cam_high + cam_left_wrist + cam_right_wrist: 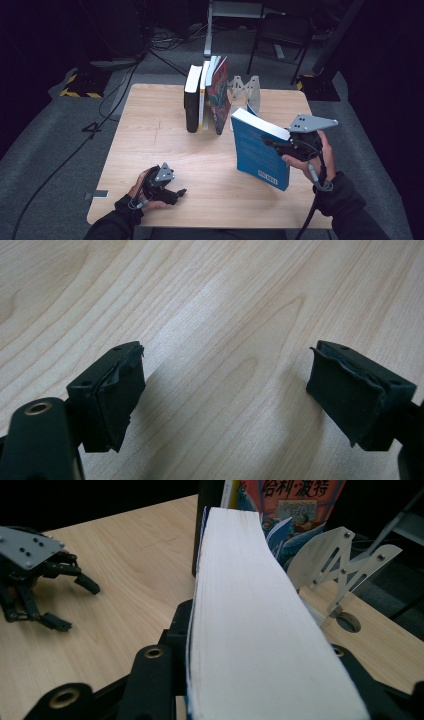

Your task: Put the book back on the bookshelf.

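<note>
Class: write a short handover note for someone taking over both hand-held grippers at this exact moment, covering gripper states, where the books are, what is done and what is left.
Right hand-held gripper: shut on the blue book, held tilted above the table, page edges up.
Left hand-held gripper: open, with nothing between its jaws, low over the table's near left.
Row of books: standing upright at the far middle, with a metal bookend to its right.
Done: blue book picked up.
Left: probably stand it in the gap between the row and the bookend, then let go.
</note>
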A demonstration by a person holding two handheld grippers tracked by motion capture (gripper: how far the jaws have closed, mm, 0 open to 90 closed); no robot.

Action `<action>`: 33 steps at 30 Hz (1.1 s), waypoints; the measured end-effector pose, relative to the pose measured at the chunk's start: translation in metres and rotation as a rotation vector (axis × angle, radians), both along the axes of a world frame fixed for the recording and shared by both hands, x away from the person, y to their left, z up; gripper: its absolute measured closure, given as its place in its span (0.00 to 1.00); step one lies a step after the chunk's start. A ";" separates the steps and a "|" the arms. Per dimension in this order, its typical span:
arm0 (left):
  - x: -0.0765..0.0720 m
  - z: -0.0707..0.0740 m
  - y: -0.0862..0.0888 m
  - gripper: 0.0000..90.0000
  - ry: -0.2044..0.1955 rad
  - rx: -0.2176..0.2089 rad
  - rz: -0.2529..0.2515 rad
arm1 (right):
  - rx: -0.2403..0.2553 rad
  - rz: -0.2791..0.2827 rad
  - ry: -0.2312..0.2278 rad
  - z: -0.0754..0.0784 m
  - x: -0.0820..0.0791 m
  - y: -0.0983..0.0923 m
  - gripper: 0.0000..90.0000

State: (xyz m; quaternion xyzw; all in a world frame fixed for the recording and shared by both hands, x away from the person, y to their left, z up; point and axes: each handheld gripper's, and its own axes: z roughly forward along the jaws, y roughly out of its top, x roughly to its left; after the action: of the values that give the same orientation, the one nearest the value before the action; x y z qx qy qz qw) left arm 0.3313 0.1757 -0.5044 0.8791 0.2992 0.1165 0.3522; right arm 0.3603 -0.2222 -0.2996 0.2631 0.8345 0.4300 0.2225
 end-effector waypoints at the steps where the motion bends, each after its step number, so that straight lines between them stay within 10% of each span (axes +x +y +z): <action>1: 0.000 0.000 0.000 0.17 0.000 0.000 0.000 | -0.002 -0.006 0.000 0.000 0.002 0.001 0.67; 33: 0.000 0.000 0.000 0.16 0.008 -0.006 0.004 | 0.045 -0.174 -0.019 0.014 0.093 0.029 0.67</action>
State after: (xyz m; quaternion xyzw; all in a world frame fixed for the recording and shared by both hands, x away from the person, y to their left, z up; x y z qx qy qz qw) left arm 0.3316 0.1756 -0.5045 0.8781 0.3025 0.1127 0.3532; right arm 0.4537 -0.1935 -0.2852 0.3352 0.7965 0.4301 0.2611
